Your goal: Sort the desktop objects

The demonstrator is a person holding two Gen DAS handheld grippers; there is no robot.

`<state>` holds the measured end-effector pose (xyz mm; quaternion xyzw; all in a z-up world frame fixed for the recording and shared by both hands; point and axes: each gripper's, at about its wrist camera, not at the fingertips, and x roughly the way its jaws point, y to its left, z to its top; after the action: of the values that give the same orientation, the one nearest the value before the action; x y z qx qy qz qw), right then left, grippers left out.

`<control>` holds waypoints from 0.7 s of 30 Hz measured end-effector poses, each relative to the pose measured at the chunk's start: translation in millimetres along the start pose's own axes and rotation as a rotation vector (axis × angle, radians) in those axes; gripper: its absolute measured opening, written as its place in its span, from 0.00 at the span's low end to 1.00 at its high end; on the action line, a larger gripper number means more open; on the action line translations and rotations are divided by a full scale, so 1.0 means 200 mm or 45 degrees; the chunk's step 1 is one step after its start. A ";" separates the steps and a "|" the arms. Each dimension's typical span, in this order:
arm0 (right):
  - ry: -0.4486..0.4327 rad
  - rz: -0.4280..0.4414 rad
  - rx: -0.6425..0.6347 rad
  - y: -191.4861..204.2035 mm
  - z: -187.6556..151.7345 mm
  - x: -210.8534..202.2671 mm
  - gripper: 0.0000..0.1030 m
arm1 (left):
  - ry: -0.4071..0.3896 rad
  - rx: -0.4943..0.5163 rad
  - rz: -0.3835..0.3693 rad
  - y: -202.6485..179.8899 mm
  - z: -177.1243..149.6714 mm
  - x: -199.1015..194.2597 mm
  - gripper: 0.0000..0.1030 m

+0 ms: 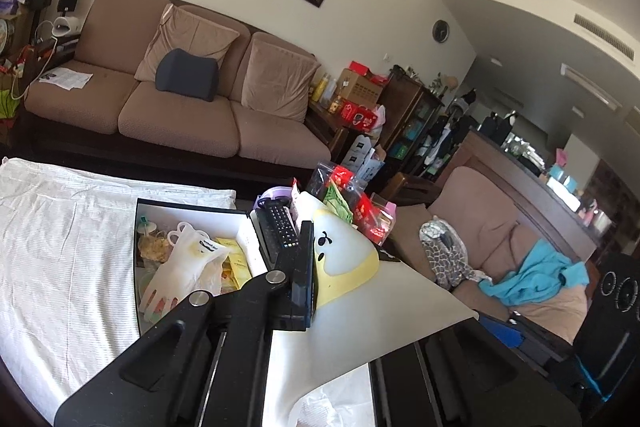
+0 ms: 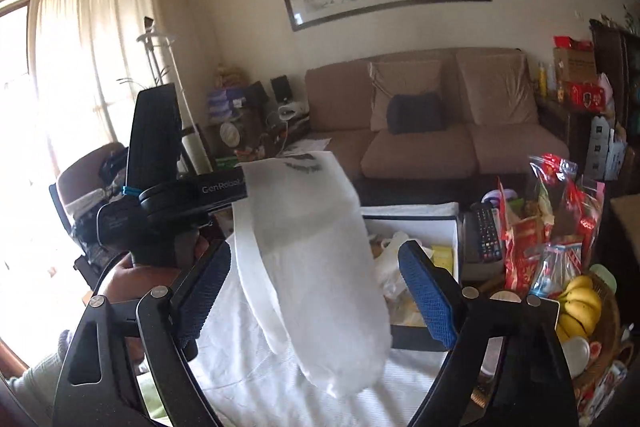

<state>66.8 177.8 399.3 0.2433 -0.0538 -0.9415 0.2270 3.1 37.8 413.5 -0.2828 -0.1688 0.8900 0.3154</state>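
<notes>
The left gripper (image 2: pixel 240 187) is pinched tight on the top edge of a white bag (image 2: pixel 308 267), which hangs over the table (image 2: pixel 248 383). The right gripper (image 2: pixel 316 291) has its jaws wide apart around the bag without touching it. The bag looks light, soft and floppy, so its flat middle seems the best place to grab.

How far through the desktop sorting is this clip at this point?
Partly done. The box already holds a glove and a yellow packet. In hand: the left gripper is shut on a white bag; the right gripper is open around it without pressing. Left out: the remote beside the box, red snack packets and bananas.
</notes>
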 end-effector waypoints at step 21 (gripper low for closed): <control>-0.109 -0.020 0.241 -0.26 0.08 0.17 0.06 | 0.312 0.141 -0.172 0.06 -0.47 -0.08 0.54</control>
<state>10.9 208.6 387.8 0.2236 -0.1501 -0.9435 0.1929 64.3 29.7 340.9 -0.3592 -0.0983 0.8336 0.4080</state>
